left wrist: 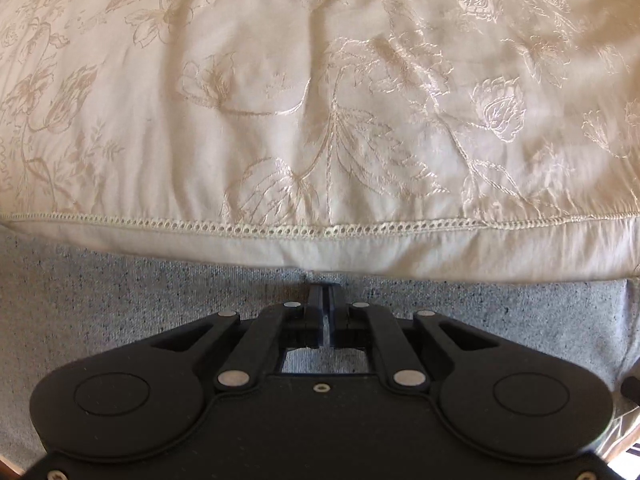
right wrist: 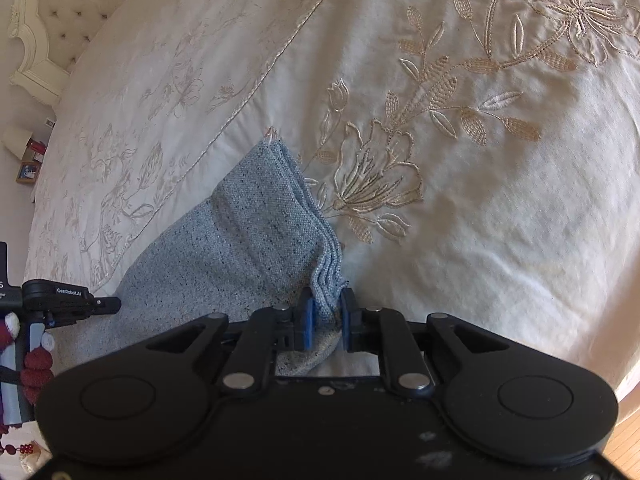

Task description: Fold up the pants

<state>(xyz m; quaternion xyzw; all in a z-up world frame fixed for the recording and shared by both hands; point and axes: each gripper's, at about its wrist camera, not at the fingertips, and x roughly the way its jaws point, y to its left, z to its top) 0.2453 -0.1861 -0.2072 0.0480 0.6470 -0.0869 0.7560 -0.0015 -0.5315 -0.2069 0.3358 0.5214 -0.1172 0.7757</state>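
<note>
A cream bedspread (right wrist: pixel 500 200) embroidered with tan flowers and leaves covers a bed, with a stitched openwork hem (left wrist: pixel 280 226) running along its edge. At the far left stands a pale tufted headboard (right wrist: pixel 60 8) in a carved frame. Below it, beside the bed, a small lamp (right wrist: pixel 16 140) sits near a framed picture (right wrist: pixel 28 172).

The black body of the left gripper (left wrist: pixel 324 292) hid much of the grey-blue pants (left wrist: pixel 120 308), which also ran off the left wrist picture's edges. Whether any cloth sat between its closed fingertips could not be told. The cream bedspread (left wrist: pixel 320 100) covered the pants' far part and looked blurred at the right. In the right wrist view, the headboard (right wrist: pixel 60 12) was cut off, and the bedside items (right wrist: pixel 28 156) were too small to tell.
</note>
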